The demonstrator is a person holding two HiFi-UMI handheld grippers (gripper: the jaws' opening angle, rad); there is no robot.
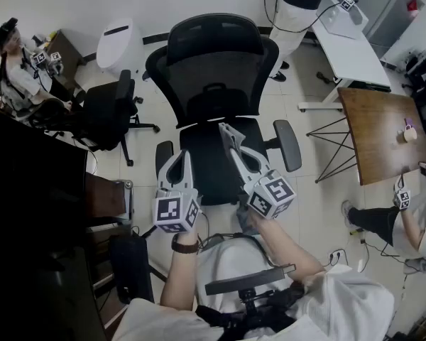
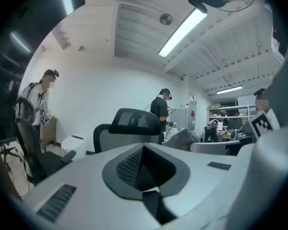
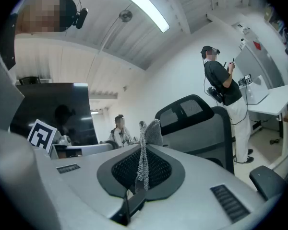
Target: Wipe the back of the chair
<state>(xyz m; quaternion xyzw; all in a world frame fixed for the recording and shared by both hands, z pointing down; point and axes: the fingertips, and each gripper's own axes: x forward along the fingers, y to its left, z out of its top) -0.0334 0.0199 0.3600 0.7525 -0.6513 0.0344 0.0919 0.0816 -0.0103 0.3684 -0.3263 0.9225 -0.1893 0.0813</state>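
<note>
Black mesh office chair with headrest: stands on the pale tiled floor directly ahead, seat toward the holder, backrest upright beyond it.

Right gripper: jaws pressed onto a grey knitted cloth. A fold stands up above the pads, probably so a free edge can meet the mesh. The tip is over the seat, short of the backrest.

Left gripper: jaws together, nothing between them, low at the seat's front-left corner, apparently idle.

Surroundings: second black swivel chair and white rounded unit to the left; white desk and brown wooden table to the right; several persons toward the floor's edges.

Obstruction: the seat lies between holder and backrest, so the rear face likely needs a reach over or around.
</note>
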